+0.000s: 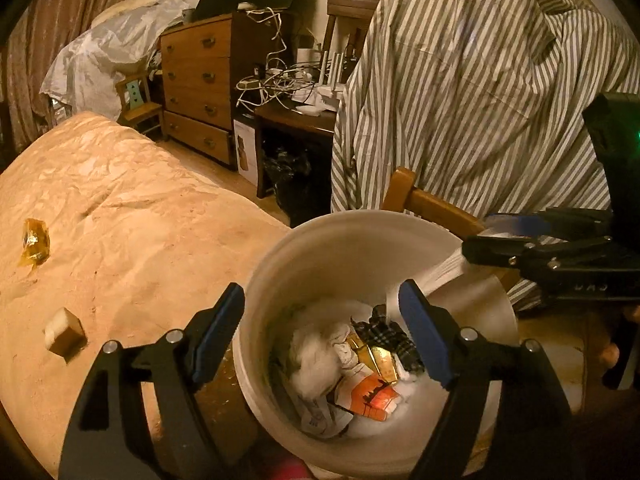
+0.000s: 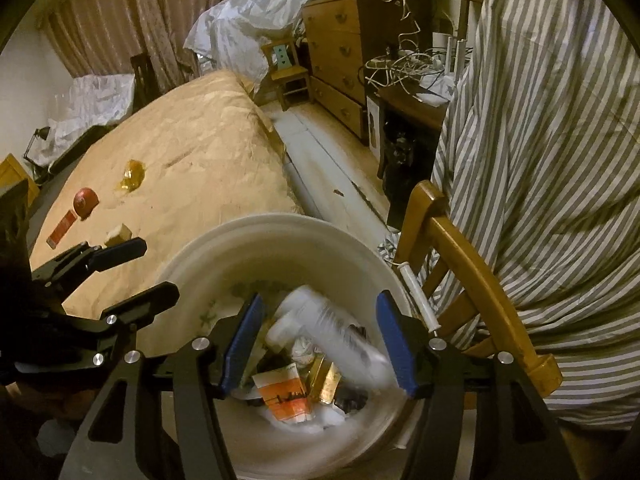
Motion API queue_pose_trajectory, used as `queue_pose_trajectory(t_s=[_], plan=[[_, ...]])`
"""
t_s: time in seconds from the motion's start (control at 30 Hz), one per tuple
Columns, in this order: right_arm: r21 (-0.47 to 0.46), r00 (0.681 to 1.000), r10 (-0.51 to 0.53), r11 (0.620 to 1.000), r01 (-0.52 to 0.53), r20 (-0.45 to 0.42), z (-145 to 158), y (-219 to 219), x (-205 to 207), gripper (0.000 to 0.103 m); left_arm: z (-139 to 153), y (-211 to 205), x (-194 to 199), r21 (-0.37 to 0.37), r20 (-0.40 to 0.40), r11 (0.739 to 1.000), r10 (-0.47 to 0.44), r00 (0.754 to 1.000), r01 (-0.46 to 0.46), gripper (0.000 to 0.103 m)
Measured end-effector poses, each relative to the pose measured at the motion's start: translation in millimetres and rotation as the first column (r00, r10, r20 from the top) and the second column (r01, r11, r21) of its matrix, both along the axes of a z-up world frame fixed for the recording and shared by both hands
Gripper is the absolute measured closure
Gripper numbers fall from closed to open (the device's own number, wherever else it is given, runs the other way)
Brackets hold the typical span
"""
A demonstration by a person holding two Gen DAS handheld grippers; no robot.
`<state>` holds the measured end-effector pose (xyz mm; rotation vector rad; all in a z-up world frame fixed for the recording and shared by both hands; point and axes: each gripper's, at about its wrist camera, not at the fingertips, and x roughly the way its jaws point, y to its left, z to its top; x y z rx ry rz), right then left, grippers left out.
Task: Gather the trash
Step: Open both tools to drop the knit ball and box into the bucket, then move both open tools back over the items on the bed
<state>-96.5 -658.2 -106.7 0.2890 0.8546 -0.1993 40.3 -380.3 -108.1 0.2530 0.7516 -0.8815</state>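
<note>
A white bucket (image 1: 304,256) holds trash: white tissue, an orange-and-white packet (image 1: 376,398) and a gold wrapper. My left gripper (image 1: 324,328) is open and empty over the bucket's near rim. My right gripper (image 2: 320,340) is open above the bucket (image 2: 224,248); a blurred white plastic bottle (image 2: 336,332) is in mid-air between its fingers, untouched by the pads. On the tan bedcover lie a yellow wrapper (image 1: 36,242), a small beige block (image 1: 64,334), a red round item (image 2: 85,200) and an orange packet (image 2: 62,229).
A wooden chair (image 2: 472,280) draped with a striped shirt (image 2: 552,120) stands right of the bucket. A chest of drawers (image 1: 198,88) and a desk with tangled cables (image 1: 280,80) stand behind. A curtain (image 2: 132,12) hangs at the far side.
</note>
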Motion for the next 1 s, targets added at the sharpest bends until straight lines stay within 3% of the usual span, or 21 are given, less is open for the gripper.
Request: queue_pose_trajectory(t_s=[0.23, 0.5, 0.67, 0.83, 1.0], plan=[[0.007, 1.000, -0.003, 1.000, 0.003, 0.030, 7, 5, -2, 0.043, 1, 7, 2, -0.006, 0.001, 1.000, 0.010, 1.000, -0.010, 0.027], [-0.032, 0.992, 0.070, 0.997, -0.068, 0.100, 29, 44, 3, 0.039, 7, 42, 4, -0.010, 0.028, 0.998, 0.054, 0.998, -0.054, 0.027], [-0.027, 0.978, 0.150, 0.989, -0.148, 0.145, 35, 86, 16, 0.035, 8, 88, 17, -0.012, 0.033, 0.991, 0.135, 0.990, -0.135, 0.027], [-0.030, 0.948, 0.267, 0.964, -0.266, 0.171, 35, 149, 39, 0.035, 3, 150, 35, -0.021, 0.015, 0.967, 0.253, 0.967, -0.253, 0.027], [-0.099, 0.893, 0.428, 0.903, -0.418, 0.140, 28, 224, 68, 0.035, 0, 221, 52, -0.026, 0.002, 0.929, 0.369, 0.929, -0.369, 0.027]])
